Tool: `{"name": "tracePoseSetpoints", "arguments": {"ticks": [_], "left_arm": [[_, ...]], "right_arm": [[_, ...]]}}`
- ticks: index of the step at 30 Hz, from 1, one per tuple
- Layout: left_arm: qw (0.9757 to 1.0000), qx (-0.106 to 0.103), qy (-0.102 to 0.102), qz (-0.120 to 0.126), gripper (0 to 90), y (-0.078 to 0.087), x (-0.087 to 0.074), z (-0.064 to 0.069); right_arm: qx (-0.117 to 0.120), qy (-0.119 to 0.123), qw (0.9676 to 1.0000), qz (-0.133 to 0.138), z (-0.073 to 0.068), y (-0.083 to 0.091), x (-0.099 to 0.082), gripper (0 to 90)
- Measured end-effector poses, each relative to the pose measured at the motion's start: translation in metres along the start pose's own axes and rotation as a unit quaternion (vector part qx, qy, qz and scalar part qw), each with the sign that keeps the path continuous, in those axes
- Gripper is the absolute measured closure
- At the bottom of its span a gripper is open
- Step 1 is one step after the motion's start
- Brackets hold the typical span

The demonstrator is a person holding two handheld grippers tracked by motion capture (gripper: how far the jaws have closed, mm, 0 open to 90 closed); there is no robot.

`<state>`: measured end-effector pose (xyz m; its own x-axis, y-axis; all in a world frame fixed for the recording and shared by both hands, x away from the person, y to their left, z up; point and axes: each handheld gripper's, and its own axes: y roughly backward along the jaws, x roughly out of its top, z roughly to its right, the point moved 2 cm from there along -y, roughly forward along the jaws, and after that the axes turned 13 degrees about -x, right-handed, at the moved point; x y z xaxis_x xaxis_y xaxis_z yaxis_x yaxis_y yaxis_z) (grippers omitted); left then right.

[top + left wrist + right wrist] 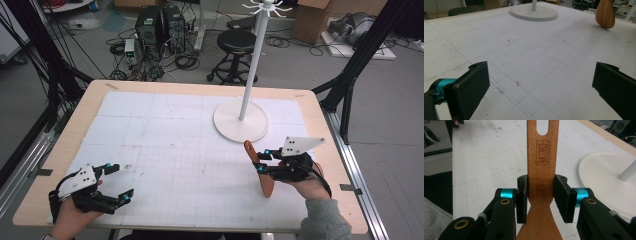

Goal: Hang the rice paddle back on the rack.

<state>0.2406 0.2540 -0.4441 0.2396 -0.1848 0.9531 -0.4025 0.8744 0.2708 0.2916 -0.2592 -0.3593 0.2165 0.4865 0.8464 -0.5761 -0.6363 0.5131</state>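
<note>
Right now my right tongs (540, 197) are clamped on the flat handle of a wooden spatula (541, 170), one pad on each thin side. In the high view the spatula (261, 167) stands almost straight up in front of my right hand, near the right side of the counter (85, 107), with its wide end at the bottom, close to the white mat (175, 150). I cannot tell if that end is touching the mat. My left tongs (112, 182) are wide apart with nothing between them, well away at the left side of the counter.

I think the spatula could slip. The pads only pinch its narrow edges, so it might turn or slide down if I tip my hand. The white stand (241, 121) is near, with its round base and tall pole, and I could bump it if I swing the spatula that way.

On the handle a stamp is burned in, a little crown shape with "SINCE" and a year under it that looks like 1965, but it is too small to be sure. Below it, between the pads, is a round mark I cannot read. Above the stamp is a long hanging hole
</note>
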Motion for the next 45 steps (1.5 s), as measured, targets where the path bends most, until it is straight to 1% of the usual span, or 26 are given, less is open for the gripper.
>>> {"name": "tracePoseSetpoints", "arguments": {"ticks": [5,9,11,15,21,25,26,29,30,32,34,38,41,43,45], "left_arm": [[1.0000,0.001,-0.001,0.000,1.8,0.000,0.000,0.000],[1.0000,0.001,0.000,0.002,1.8,0.000,0.000,0.000],[1.0000,-0.002,-0.002,0.004,1.8,0.000,0.001,0.001],[1.0000,-0.004,-0.003,0.001,1.8,-0.001,0.001,0.001],[1.0000,-0.003,-0.002,0.003,1.8,0.000,0.001,0.001],[1.0000,-0.005,-0.002,0.005,1.8,0.000,0.002,0.002],[1.0000,-0.005,-0.002,0.006,1.8,0.000,0.002,0.002],[1.0000,-0.004,-0.002,0.007,1.8,0.001,0.002,0.002],[1.0000,-0.003,-0.002,0.008,1.8,0.001,0.002,0.002],[1.0000,-0.004,0.001,0.007,1.8,0.000,0.001,0.002],[1.0000,-0.005,0.000,0.007,1.8,0.000,0.002,0.002],[0.9999,-0.012,0.003,0.011,1.8,0.000,0.002,0.003],[0.9999,-0.013,0.002,0.011,1.8,0.001,0.002,0.003],[0.9999,-0.013,0.002,0.011,1.8,0.001,0.002,0.004],[0.9999,-0.010,0.003,0.013,1.8,0.002,0.001,0.004]], "right_arm": [[0.004,-0.008,0.9998,0.015,0.001,0.005,0.002,64.6],[0.004,-0.007,0.9994,0.035,0.002,0.011,0.003,64.5],[0.009,-0.017,0.9989,0.042,0.004,0.013,0.003,64.5],[0.010,-0.021,0.9982,0.054,0.006,0.018,0.003,64.6],[0.012,-0.034,0.9967,0.073,0.010,0.025,0.003,64.6],[0.011,-0.038,0.9961,0.079,0.012,0.027,0.004,64.5],[0.012,-0.039,0.9962,0.077,0.013,0.027,0.003,64.5],[0.010,-0.045,0.9958,0.079,0.015,0.025,0.003,64.5],[0.006,-0.046,0.9955,0.083,0.017,0.024,0.003,64.5],[0.010,-0.052,0.9949,0.085,0.018,0.023,0.004,64.5],[0.009,-0.051,0.9947,0.089,0.020,0.021,0.007,64.5],[0.017,-0.052,0.9938,0.097,0.025,0.020,0.014,64.5],[0.029,-0.047,0.9935,0.100,0.031,0.020,0.020,64.5],[0.034,-0.049,0.9933,0.099,0.035,0.021,0.025,64.5],[0.034,-0.045,0.9935,0.099,0.039,0.022,0.030,64.5]]}}
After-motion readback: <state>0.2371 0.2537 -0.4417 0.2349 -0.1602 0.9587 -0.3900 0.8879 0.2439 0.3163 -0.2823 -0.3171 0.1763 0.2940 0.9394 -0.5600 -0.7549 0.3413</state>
